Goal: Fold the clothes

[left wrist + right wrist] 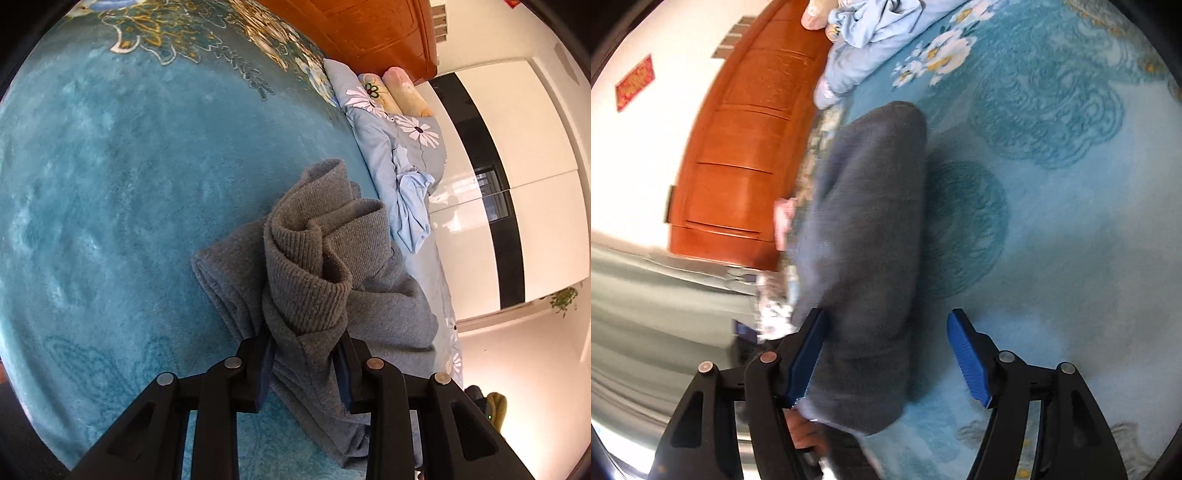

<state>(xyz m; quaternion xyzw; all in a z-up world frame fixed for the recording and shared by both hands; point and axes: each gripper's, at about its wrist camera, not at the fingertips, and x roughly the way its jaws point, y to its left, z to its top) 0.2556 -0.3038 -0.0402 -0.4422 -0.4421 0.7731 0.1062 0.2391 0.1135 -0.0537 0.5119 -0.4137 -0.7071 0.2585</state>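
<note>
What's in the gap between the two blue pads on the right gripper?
Part of the grey sweater and some teal blanket; the right gripper jaws stand wide apart, as the right wrist view shows.

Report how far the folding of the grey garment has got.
Partly done: the grey garment lies bundled in layers on the teal blanket. In hand: the left gripper pinches its ribbed end. The right gripper is open beside it. Left: flatten the bunched end into a neat fold.

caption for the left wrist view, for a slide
Left gripper shut on a bunched grey sweater over a teal blanket.
</note>
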